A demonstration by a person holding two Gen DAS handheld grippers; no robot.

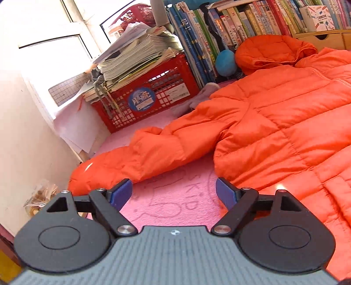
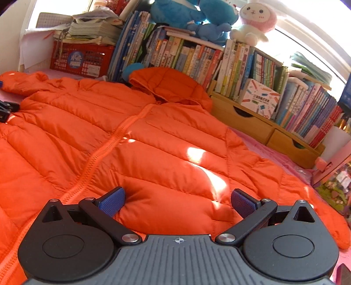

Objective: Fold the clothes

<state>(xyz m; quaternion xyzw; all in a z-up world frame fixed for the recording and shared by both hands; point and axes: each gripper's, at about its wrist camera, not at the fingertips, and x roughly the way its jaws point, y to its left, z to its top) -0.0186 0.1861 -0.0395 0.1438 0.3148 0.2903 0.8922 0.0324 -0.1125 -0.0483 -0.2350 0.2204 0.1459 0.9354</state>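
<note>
Two grippers wide; left gripper [image 1: 174, 193] over pink mat [image 1: 175, 203], sleeve [image 1: 131, 157] edge near.

Hard daylight blows out the window [image 1: 50, 52], glares in patches on the orange jacket [image 2: 197, 153]; fisheye bends the edges

At the counter's [image 1: 175, 203] far left corner you have a red crate [image 1: 153, 96] heaped with loose papers [image 1: 136, 54]. Along its back edge runs a row of upright books [image 2: 197, 61], with blue plush toys [image 2: 193, 15] and a pink-and-white plush [image 2: 254, 19] on top, then wooden drawers [image 2: 248, 122] to the right.
</note>
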